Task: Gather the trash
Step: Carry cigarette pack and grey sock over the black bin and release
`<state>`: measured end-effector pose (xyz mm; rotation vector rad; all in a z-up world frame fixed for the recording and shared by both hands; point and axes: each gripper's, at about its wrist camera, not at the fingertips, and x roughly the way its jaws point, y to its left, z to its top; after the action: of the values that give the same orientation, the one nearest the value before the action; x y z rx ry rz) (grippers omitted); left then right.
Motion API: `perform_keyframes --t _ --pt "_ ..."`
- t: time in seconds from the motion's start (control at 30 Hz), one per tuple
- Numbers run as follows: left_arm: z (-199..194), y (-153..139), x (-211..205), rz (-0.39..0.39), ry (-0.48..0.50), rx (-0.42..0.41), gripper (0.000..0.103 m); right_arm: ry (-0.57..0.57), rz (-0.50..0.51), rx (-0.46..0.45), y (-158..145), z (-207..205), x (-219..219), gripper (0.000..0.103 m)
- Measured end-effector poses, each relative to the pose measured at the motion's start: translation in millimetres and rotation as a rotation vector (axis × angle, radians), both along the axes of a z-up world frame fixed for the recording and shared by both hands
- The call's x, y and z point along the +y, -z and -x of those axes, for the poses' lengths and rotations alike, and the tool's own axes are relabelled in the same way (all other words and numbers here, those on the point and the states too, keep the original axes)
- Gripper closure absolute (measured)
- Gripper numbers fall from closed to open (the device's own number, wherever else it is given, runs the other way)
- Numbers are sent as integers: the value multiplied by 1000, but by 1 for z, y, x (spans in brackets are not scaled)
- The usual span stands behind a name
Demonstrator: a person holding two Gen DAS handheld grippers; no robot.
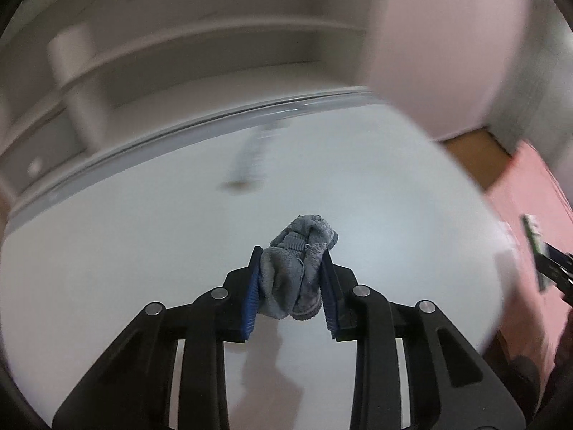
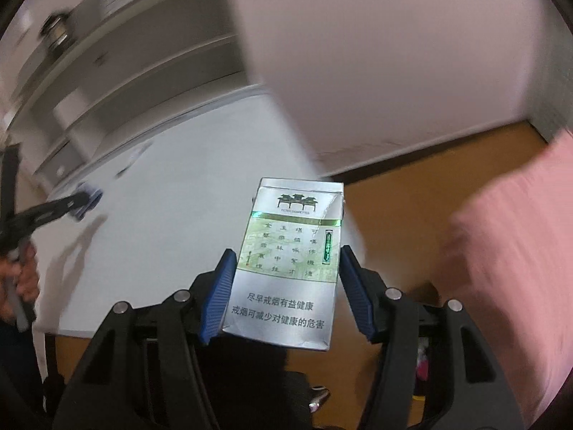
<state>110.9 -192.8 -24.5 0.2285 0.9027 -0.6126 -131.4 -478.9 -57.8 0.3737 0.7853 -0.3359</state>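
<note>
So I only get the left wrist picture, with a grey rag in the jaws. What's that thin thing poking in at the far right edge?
Observer: That is the right gripper, holding a cigarette pack.
Operator: Is it a plain pack?
Observer: No. It is silver and green, with a pagoda drawing and Chinese print.
Operator: Is it in good shape?
Observer: Its top corner looks creased and torn.
Operator: And where is it being held?
Observer: Past the white table edge, above the brown floor.

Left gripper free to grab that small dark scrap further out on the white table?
Probably not yet. The left gripper is shut on a gray sock, so its jaws are full. The blurred scrap lies ahead on the table with nothing between.
</note>
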Motion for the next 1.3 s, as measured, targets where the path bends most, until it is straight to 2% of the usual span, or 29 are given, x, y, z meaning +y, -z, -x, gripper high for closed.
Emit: perform_keyframes --t 0.13,0.27,0.37,0.5,0.67,0.87,0.93,1.07,1.3 --pt "66 -8 -85 76 201 3 74 185 -18 12 17 65 -51 45" --pt "127 2 -160 91 393 34 74 334 -59 38 43 122 -94 45" --pt "172 22 -215 91 535 50 74 415 -99 67 66 150 -116 45" --pt "208 59 -270 44 637 97 74 524 -160 126 109 178 -144 45" --pt "237 103 -316 -5 724 135 74 595 -292 166 161 200 -172 45" --pt "251 149 -365 -67 757 199 74 634 -379 203 198 208 -197 45" --pt "254 163 -378 -84 768 230 74 640 -399 205 205 216 -199 45" --pt "262 187 -398 -117 802 242 74 646 -422 221 220 220 -204 45" --pt "277 203 -419 -134 822 275 74 689 -431 205 223 228 -215 44"
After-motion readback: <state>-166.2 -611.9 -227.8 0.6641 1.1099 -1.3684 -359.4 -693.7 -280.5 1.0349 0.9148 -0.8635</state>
